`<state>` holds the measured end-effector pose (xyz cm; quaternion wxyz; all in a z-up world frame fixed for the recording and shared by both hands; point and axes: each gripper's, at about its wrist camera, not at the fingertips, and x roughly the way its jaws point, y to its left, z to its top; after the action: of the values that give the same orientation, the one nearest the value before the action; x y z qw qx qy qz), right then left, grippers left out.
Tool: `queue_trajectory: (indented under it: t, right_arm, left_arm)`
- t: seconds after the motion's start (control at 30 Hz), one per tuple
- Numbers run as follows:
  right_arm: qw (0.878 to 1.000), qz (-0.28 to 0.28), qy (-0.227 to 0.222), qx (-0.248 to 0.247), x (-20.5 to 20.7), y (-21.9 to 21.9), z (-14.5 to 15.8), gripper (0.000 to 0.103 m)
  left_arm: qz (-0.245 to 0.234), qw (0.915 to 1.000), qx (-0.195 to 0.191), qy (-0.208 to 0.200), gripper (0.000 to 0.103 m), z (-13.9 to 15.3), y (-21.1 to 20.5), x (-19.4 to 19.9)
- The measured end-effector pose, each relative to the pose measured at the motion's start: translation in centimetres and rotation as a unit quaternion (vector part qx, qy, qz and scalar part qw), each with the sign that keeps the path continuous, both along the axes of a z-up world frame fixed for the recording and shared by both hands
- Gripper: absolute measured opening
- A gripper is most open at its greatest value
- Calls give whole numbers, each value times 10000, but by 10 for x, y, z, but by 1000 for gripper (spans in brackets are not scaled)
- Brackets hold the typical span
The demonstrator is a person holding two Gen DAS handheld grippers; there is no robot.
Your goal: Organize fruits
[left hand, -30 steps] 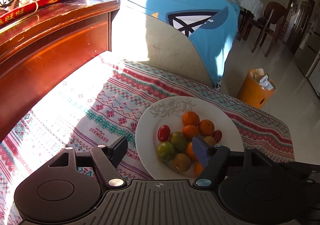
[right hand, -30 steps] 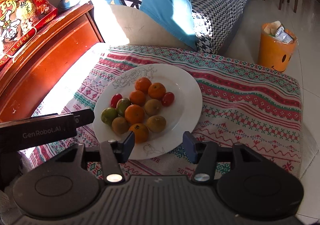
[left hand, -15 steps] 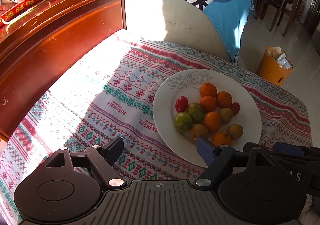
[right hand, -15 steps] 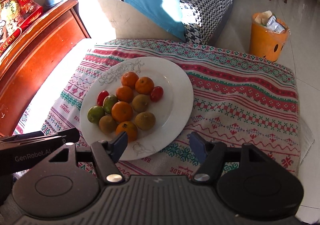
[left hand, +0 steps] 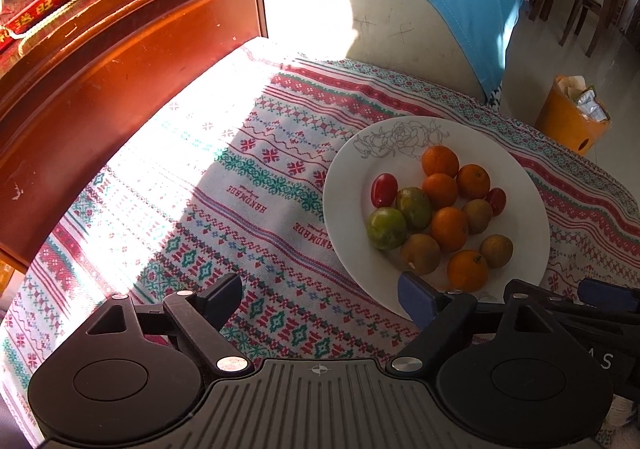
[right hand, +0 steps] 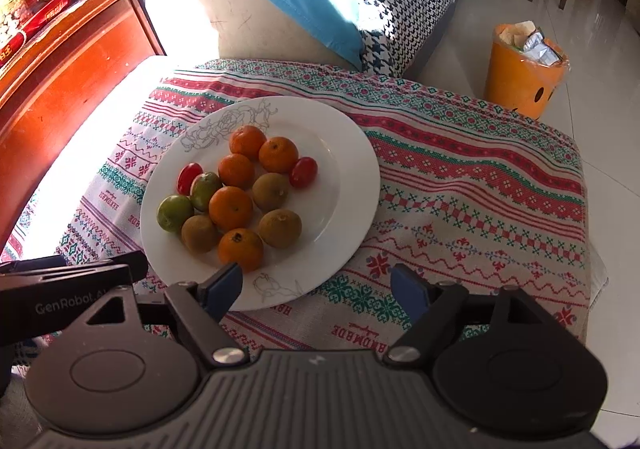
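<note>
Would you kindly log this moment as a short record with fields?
surface: patterned cloth
plate: white, on the cloth, holds all the fruit
fruit: five oranges, two green, three brown, two red tomatoes
left gripper: empty, jaws have just been opening
right gripper: empty, jaws have just been opening
background: orange bin on the floor

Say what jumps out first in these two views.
A white plate heaped with oranges, green and brown fruit and two red tomatoes sits on a patterned red-and-green cloth. Harsh sunlight whitens the cloth beside the wooden cabinet, and an orange bin stands on the floor beyond.
</note>
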<state>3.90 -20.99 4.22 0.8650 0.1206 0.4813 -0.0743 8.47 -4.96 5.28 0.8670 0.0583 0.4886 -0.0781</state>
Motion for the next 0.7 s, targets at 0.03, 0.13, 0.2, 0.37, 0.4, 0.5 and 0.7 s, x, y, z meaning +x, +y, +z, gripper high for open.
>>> queue_trajectory:
  t: [0.03,0.13,0.2,0.37,0.4,0.5,0.7]
  right_arm:
    - [10000,-5,16,-13,0,1,0,82]
    - [10000,-42,62,-65,1,2,-1,82]
    - [9999,-68,72,-103,2,2,-1,82]
    - [9998,-117,138,-105,3,2,-3,82]
    - [9997,-124,155,-105,3,2,-4,82]
    - [9997,-131,166,-119,3,2,-4,82]
    - [9997,-146,179,-117,3,2,-5,82]
  left_arm:
    - [20,10000,11,31,87,-1,1,1]
    - [34,9999,104,50,87,-3,1,2]
    - [11,9998,187,40,87,-4,0,3]
    - [-17,9995,329,31,87,-4,-2,3]
    - [-19,9994,353,36,87,-4,-2,3]
    - [-17,9991,416,43,88,-5,-3,3]
    - [-3,9989,472,53,90,-6,-3,4]
